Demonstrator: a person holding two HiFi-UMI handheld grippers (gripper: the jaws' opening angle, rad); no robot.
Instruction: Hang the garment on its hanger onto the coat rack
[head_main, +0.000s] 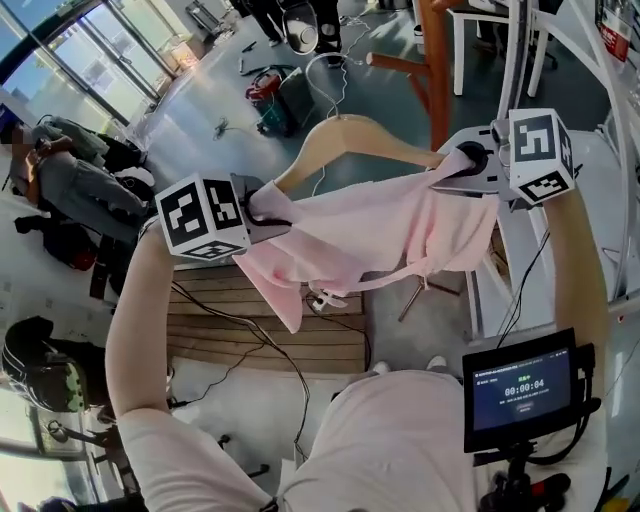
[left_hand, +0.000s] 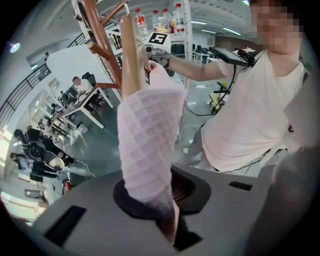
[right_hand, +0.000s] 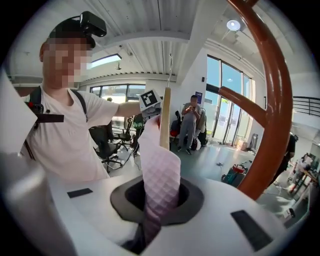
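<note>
Head view, nearest first: a small screen (head_main: 522, 390) sits below the right gripper (head_main: 462, 172), close to the person's body. Both arms reach forward, and the pink garment (head_main: 380, 235) is stretched between the right gripper and the left gripper (head_main: 262, 212), sagging a little below them. In the left gripper view the jaws are shut on a fold of the waffle-textured cloth, with one wooden end of the hanger (left_hand: 131, 55) rising just beyond the pinch. In the right gripper view the jaws likewise pinch the cloth tight, with the hanger's other end standing just past them. The hanger arches above and beyond the two grippers, carrying the garment over its shoulders, and its wire hook (head_main: 335, 75) points away from the person. Farther off, ahead of the right gripper, stands the brown coat rack (head_main: 435, 70). One peg (head_main: 395, 62) ends just beside the hook, apart from it.
</note>
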